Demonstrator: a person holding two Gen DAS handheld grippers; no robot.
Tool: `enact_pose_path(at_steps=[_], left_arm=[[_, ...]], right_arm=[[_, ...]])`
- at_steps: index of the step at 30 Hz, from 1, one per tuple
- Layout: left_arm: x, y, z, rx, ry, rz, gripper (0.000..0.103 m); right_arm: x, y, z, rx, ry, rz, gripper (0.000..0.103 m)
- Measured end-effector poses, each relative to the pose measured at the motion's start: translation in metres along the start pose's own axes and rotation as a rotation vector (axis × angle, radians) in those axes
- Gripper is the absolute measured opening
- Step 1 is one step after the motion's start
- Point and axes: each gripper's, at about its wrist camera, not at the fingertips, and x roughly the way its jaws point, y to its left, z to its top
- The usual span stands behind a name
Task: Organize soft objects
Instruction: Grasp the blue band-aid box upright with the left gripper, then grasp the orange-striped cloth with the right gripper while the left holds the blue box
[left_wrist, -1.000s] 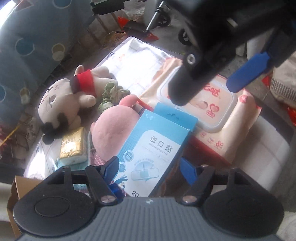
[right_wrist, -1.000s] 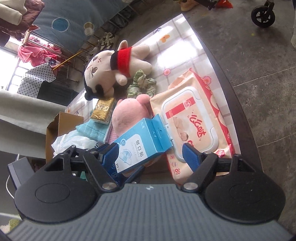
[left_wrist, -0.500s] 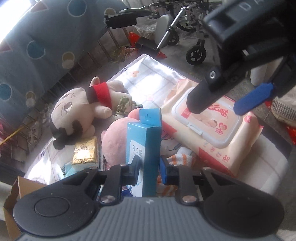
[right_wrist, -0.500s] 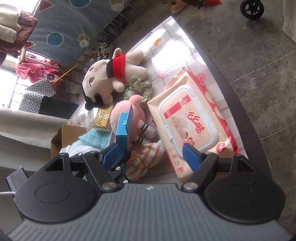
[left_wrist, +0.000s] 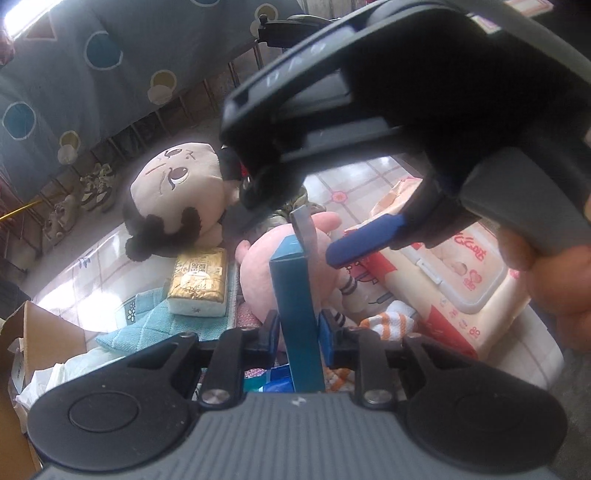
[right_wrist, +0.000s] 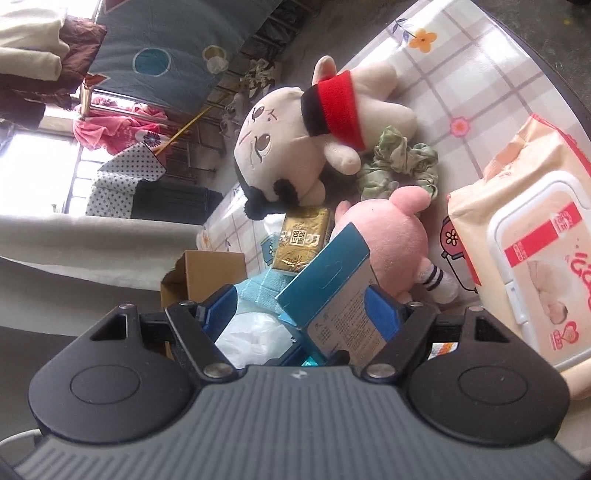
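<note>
Left claw: we find its blue pads pressed on the narrow sides of the blue box, held upright on edge above the clutter; its jaws have just eased slightly wider, the box between them.

Right claw: we find it partly open, its jaws having just been closing; the same blue box lies between its fingers, beside the right-hand pad, clear of the left-hand one; whether it presses we cannot tell.

Taking the blue box as landmark, near to far:
- beneath it, a teal cloth and a striped orange-and-white cloth;
- left of it, a cardboard carton at the table's edge;
- just behind it, a pink plush; beside that, a gold tissue pack;
- to its right, a wet-wipes pack;
- farther back, a crumpled green cloth and a large-headed doll with a red band, lying on its side.
</note>
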Motion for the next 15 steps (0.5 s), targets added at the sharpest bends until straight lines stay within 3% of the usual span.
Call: enact_pose_path(at_steps=[1,2,5,7,11,12,15], left_arm=[[0.002,0.003,0.0,-0.016,0.01,-0.002,0.03],[0.004,0.006,0.0,-0.032,0.018,-0.015,0.032],[0.009,0.012,-0.001,-0.064,0.031,-0.055,0.038],[0.013,0.011,-0.002,-0.066,0.036,-0.075,0.043],[0.028,0.002,-0.003,-0.058,0.084,-0.121,0.046],[0.03,0.0,-0.004,-0.056,0.084,-0.111,0.045],[0.036,-0.001,-0.005,-0.05,0.104,-0.04,0.024]], right_arm=[[0.006,0.004,0.002,-0.008,0.009,-0.01,0.051],[0.013,0.009,0.003,-0.025,0.016,-0.032,0.045],[0.029,0.018,0.006,-0.043,0.044,-0.094,0.04],[0.031,0.015,0.004,-0.013,0.045,-0.105,0.033],[0.026,0.006,0.0,0.04,0.043,-0.1,0.03],[0.025,0.003,-0.001,0.05,0.043,-0.099,0.03],[0.024,-0.006,-0.004,0.09,0.041,-0.089,0.03]])
